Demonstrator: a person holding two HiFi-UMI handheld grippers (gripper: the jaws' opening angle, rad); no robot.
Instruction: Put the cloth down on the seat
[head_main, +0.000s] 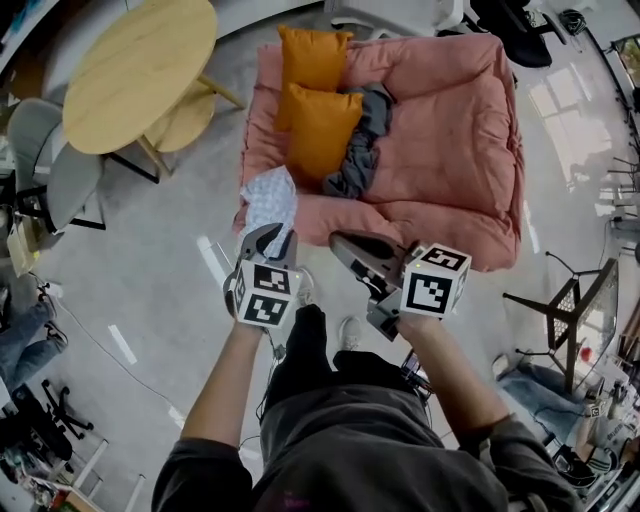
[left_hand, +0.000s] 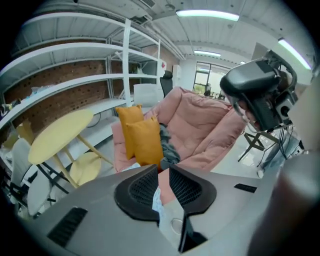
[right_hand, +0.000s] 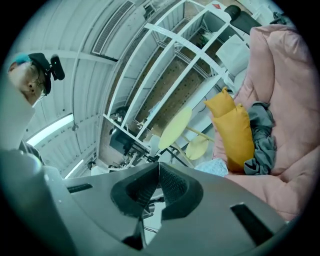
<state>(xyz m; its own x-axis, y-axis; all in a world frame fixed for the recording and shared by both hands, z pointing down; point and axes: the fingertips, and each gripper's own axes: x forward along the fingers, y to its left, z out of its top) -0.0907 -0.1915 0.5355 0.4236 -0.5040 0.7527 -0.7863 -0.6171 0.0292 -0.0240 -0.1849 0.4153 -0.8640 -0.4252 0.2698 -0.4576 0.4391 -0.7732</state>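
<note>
Now, cloth: I see the pale patterned cloth (head_main: 270, 200) bunched at the front left corner of the pink seat (head_main: 440, 130). It stands up out of my left gripper's jaws, and I cannot tell whether it touches the seat's edge.
Left gripper: my left gripper (head_main: 268, 240) is just in front of that corner of the seat, and its jaws are clamped on the cloth. In the left gripper view a strip of the cloth (left_hand: 155, 201) sits pinched low between the 2 ribbed pads.
Right gripper: my right gripper (head_main: 345, 243) hangs in front of the seat's front edge, to the right of the left one. In the right gripper view its jaws meet at the tips and nothing is between them.
Seat contents: 2 orange cushions lean on the seat's left side, the rear cushion (head_main: 313, 58) against the back and the front cushion (head_main: 320, 130) ahead of it. A gray garment (head_main: 362, 145) lies crumpled on the seat, touching the right side of the front cushion.
Seat surface: the right half of the seat shows bare pink padding.
Surroundings: a round wooden table (head_main: 140, 70) stands to the left of the seat, well apart from it.
</note>
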